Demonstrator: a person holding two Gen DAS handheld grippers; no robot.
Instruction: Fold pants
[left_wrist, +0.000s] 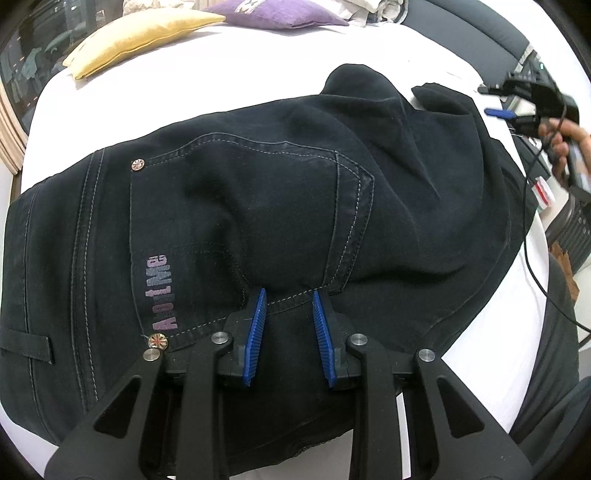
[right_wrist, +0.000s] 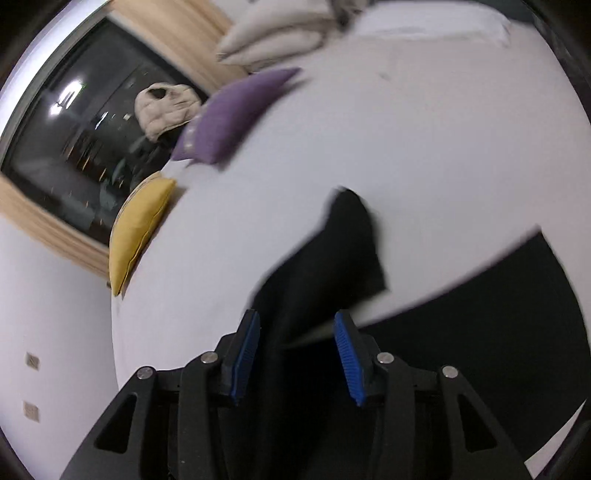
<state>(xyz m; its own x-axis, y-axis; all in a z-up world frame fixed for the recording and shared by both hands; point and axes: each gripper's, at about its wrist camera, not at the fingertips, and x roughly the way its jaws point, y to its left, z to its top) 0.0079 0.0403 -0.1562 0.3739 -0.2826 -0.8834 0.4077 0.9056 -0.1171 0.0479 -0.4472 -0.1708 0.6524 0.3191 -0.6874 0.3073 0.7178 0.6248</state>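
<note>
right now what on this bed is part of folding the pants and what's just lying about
Part of the job:
- dark pants, spread on the white bed
- left tool, pinching a fold of the pants
- right tool, pads apart around the cloth

Lying about:
- yellow cushion
- purple cushion
- cream pillows

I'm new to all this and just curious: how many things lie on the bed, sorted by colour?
Black: 1, the pants
Yellow: 1, a cushion
Purple: 1, a cushion
Cream: 1, a pile of bedding at the far end
Total: 4, all on the white bed
</note>
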